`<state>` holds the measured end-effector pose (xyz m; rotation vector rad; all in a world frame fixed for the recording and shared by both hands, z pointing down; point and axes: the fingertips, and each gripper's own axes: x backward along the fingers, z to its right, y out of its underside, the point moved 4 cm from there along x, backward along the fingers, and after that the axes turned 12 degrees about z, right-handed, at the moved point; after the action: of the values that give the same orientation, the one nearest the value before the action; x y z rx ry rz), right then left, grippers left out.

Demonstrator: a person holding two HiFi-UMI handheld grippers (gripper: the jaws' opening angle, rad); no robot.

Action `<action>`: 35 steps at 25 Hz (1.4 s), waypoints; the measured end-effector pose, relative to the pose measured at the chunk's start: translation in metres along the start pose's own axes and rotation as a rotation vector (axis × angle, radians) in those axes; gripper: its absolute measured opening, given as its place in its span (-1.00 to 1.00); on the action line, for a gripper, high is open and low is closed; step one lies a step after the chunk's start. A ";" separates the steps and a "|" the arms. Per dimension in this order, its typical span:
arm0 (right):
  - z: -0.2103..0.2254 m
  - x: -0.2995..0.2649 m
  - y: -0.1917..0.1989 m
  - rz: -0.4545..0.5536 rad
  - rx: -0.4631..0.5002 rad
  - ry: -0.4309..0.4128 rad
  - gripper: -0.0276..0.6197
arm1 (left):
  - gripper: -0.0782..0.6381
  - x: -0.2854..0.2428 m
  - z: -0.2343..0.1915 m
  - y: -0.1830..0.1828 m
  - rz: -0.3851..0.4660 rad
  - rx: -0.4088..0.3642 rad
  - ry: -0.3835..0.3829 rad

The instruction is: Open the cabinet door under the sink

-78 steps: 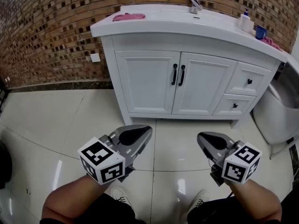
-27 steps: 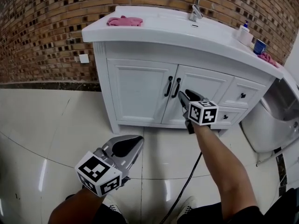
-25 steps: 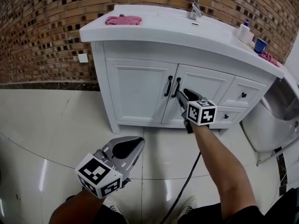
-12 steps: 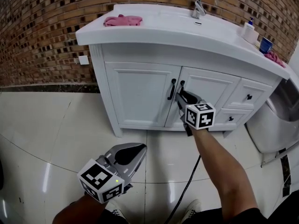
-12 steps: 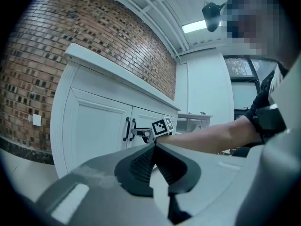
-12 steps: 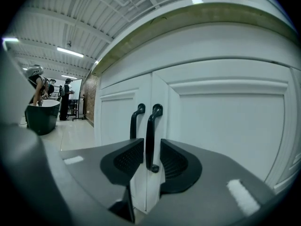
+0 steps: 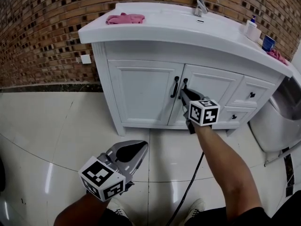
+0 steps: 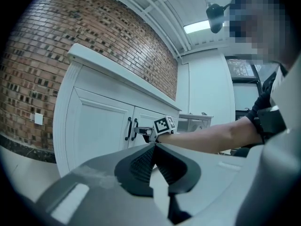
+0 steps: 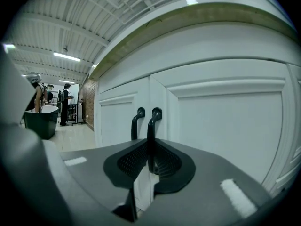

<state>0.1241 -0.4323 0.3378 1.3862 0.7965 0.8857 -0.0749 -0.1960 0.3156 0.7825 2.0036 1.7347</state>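
Observation:
The white cabinet under the sink has two doors [image 7: 143, 91] that are closed, each with a black handle at the middle seam. My right gripper [image 7: 184, 94] is stretched out to the right door's handle [image 7: 184, 83]. In the right gripper view that handle [image 9: 152, 126] runs upright between the jaws of my right gripper [image 9: 149, 142], which are closing, and the pads touch it on both sides. The left door's handle [image 9: 136, 124] stands free beside it. My left gripper [image 7: 136, 149] hangs low over the floor, shut and holding nothing [image 8: 154, 147].
A pink cloth [image 7: 124, 18], a tap [image 7: 201, 6], a soap bottle [image 7: 249, 26] and a blue cup [image 7: 268, 42] are on the sink top. Two drawers [image 7: 251, 94] lie right of the doors, then a white fixture [image 7: 277, 121]. A black cable [image 7: 188, 187] trails under my right arm.
My right arm rose from low over the floor and reached the right door's handle. Its jaws have narrowed onto the handle. The left gripper has stayed low.

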 end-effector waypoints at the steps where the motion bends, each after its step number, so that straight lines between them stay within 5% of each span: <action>1: -0.001 0.001 0.000 -0.002 0.000 0.001 -0.78 | -0.76 0.001 0.000 0.000 0.000 -0.002 0.001; 20: -0.024 0.067 0.000 -0.010 0.015 -0.052 -0.78 | -0.76 0.010 0.030 -0.007 -0.006 -0.011 0.102; 30: -0.032 0.124 0.000 -0.001 0.001 -0.029 -0.79 | -0.76 0.006 0.076 0.009 -0.052 -0.073 0.245; 35: -0.031 0.149 -0.001 -0.005 0.003 -0.044 -0.79 | -0.76 0.005 0.082 0.008 -0.042 -0.033 0.245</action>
<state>0.1658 -0.2863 0.3415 1.4013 0.7673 0.8477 -0.0269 -0.1289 0.3094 0.5350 2.1225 1.9126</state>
